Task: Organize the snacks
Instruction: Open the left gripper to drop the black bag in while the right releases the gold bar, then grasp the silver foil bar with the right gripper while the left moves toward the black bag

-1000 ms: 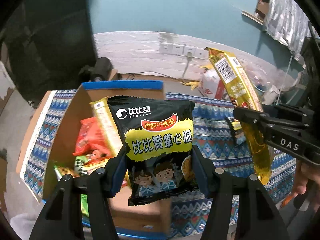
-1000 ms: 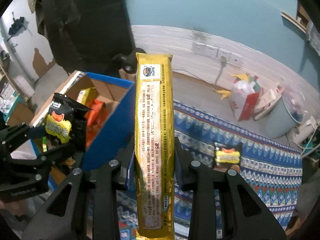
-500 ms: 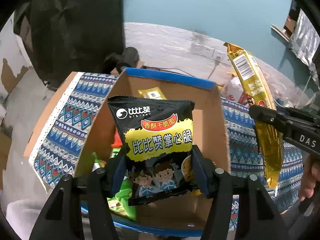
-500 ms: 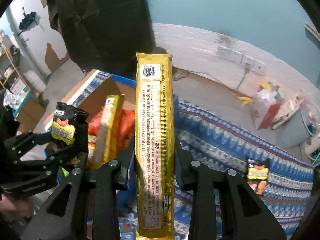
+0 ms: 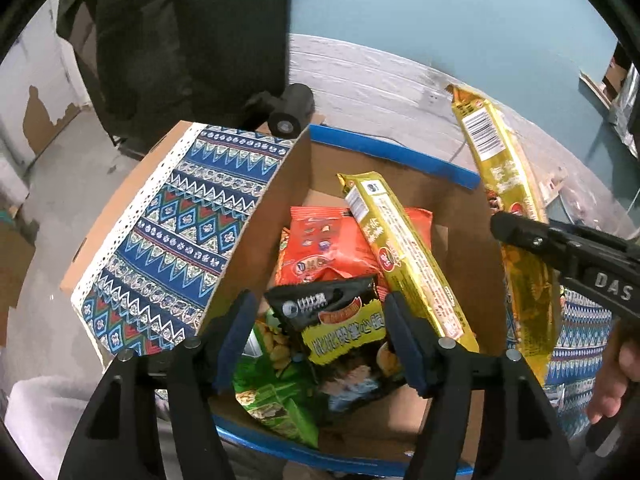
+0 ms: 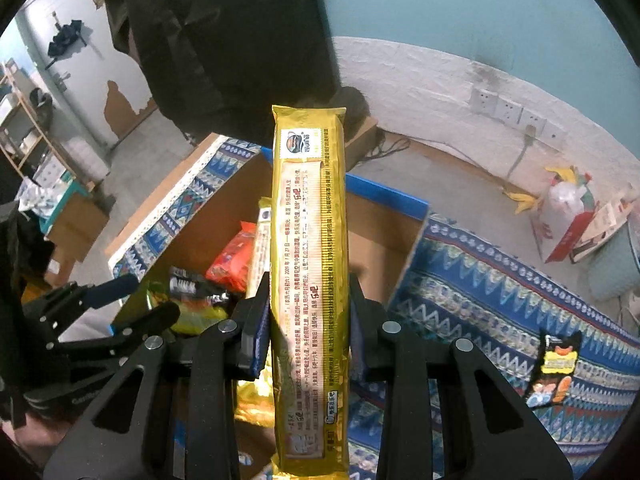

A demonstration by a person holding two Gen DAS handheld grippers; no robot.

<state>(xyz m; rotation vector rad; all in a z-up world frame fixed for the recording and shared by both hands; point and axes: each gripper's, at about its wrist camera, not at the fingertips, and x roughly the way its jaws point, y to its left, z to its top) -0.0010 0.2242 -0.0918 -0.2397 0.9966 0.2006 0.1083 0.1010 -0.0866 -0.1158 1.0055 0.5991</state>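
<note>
A cardboard box (image 5: 460, 232) with blue rims holds several snacks: an orange pack (image 5: 320, 248), a long gold pack (image 5: 408, 256) and a green pack (image 5: 276, 392). My left gripper (image 5: 320, 332) is open above the box; the black snack bag (image 5: 340, 332) lies loose between its fingers on the pile. My right gripper (image 6: 306, 324) is shut on a long gold biscuit pack (image 6: 308, 280), held upright over the box's right side; it also shows in the left wrist view (image 5: 508, 216). The box shows in the right wrist view (image 6: 384, 216).
The box stands on a table with a blue patterned cloth (image 6: 500, 304). Another small black snack bag (image 6: 554, 368) lies on the cloth at right. A black camera (image 5: 290, 114) sits behind the box. Bags and clutter (image 6: 568, 208) lie on the floor by the wall.
My left gripper has moved over the box, opened and let the black snack bag drop onto the pile. My right gripper has moved left toward the box with the gold pack.
</note>
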